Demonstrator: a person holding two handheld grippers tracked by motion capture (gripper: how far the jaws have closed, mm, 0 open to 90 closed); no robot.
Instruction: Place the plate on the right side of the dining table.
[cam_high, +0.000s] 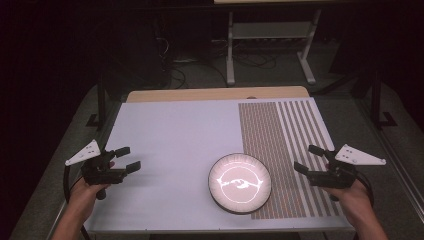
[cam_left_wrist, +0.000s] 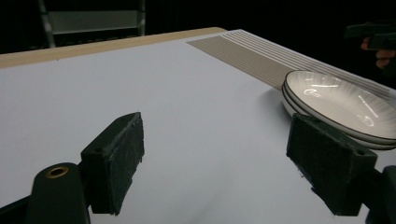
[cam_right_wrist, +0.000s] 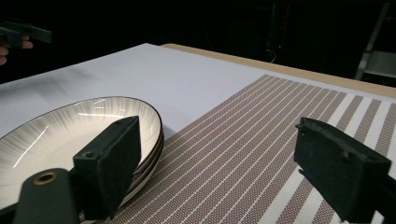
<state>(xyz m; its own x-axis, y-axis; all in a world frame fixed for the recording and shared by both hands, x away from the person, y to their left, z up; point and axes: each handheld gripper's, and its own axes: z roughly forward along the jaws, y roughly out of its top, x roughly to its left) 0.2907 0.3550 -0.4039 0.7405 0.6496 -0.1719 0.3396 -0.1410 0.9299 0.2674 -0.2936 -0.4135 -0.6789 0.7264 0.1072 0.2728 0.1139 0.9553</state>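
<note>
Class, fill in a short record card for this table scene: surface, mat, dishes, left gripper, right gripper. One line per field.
surface: white table top, wooden strip along its far edge
mat: striped placemat on the right part of the table
dishes: stacked plates, white with dark rim, lying partly on the mat's left edge
left gripper: left gripper open, holding nothing, over the table's left side
right gripper: right gripper open, holding nothing, over the mat, right of the plates
</note>
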